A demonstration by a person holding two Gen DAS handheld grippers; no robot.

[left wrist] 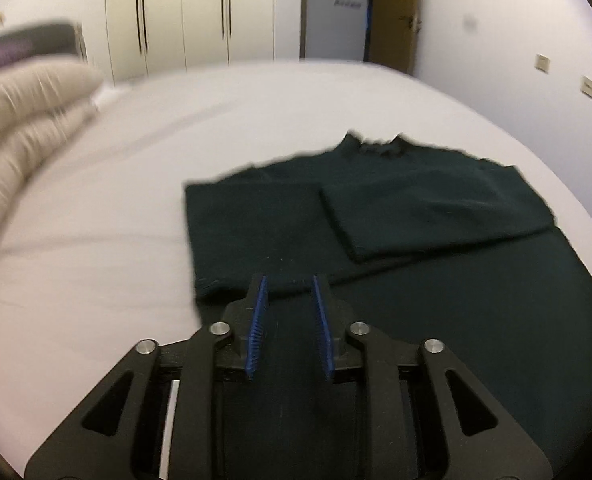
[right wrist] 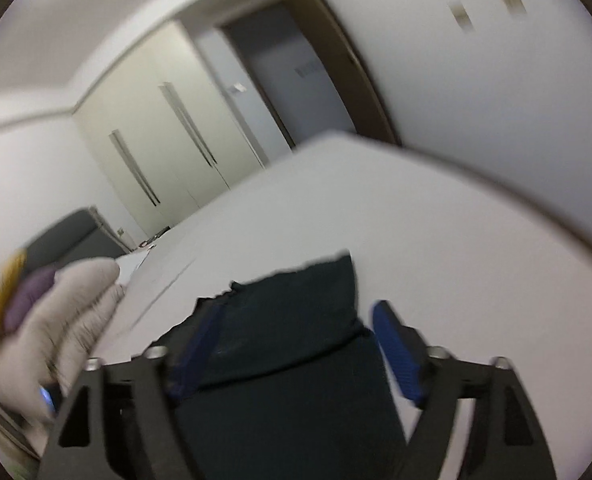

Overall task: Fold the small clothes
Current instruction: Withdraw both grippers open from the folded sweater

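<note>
A white bed (left wrist: pixel 143 216) carries a dark green top (left wrist: pixel 436 280), spread flat just ahead of the left hand-held gripper (left wrist: pixel 288 292), one sleeve (left wrist: pixel 432 216) folded across its body.

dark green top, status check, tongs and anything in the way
Left tongs open, empty. Right tongs wide open, empty. Dark green top flat on white bed, one sleeve folded in. Nothing blocking.
</note>
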